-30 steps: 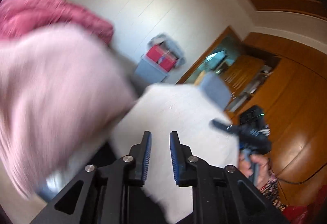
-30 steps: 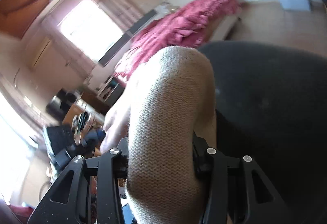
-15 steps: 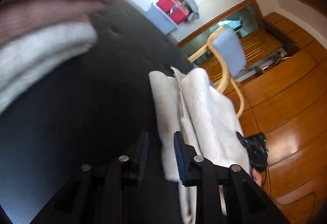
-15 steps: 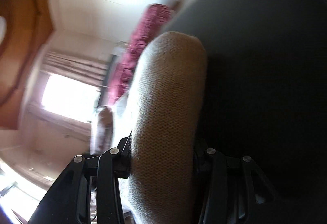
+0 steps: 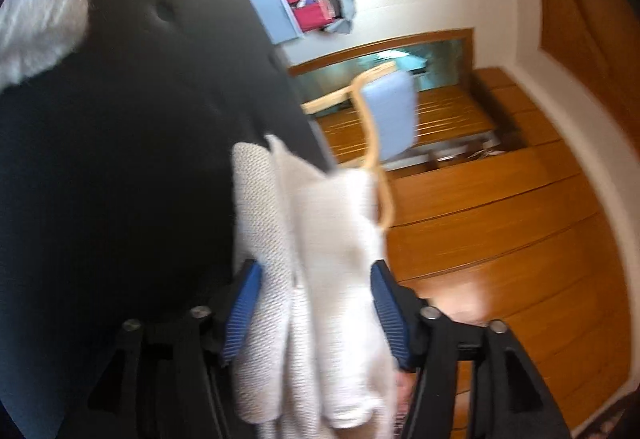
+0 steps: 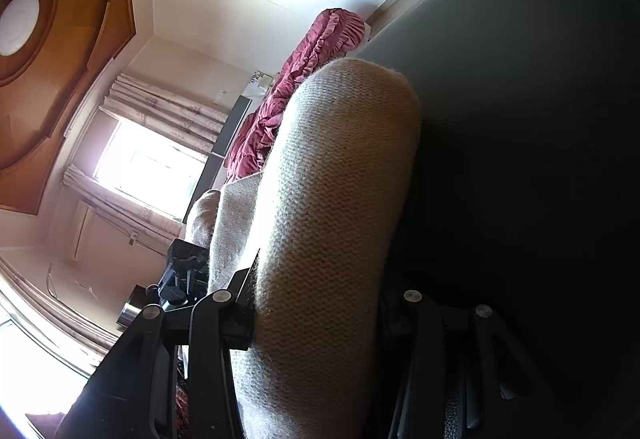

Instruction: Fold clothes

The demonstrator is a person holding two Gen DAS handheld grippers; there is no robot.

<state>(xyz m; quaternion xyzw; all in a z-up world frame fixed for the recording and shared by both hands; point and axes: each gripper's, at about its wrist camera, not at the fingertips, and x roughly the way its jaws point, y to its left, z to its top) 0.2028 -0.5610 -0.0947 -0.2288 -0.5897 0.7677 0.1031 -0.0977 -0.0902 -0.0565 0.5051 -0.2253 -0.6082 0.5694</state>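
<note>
So the cream knit garment (image 5: 320, 279) is sitting right between the left gripper (image 5: 316, 303) fingers, filling the lower middle of the left wrist frame. Its long axis runs up and away from the fingers toward frame centre, ending in a loose corner near the dark padded surface (image 5: 120, 159). The blue pads (image 5: 242, 303) are spread fairly wide with bunched folds packed in between, so the cloth looks gripped, not just draped, though the blur makes that a bit iffy.

Same deal in the right wrist view: a thick rounded roll of the garment (image 6: 332, 219) is clamped by the right gripper (image 6: 320, 319), rising from bottom centre to mid frame, with the dark surface (image 6: 520, 159) to its right. The left gripper (image 6: 180, 279) can be spotted at lower left of that frame, just beside the fabric.

Both grippers are on the thing, so neither is "nearer" really; the next move is probably decided by the garment lying ahead of both, toward the dark surface, where it would get laid down.

Looks-wise: chunky waffle-ish knit, off-white, several layers thick, soft and floppy. A second pale garment (image 5: 40, 19) is seen blurred at upper left.
</note>
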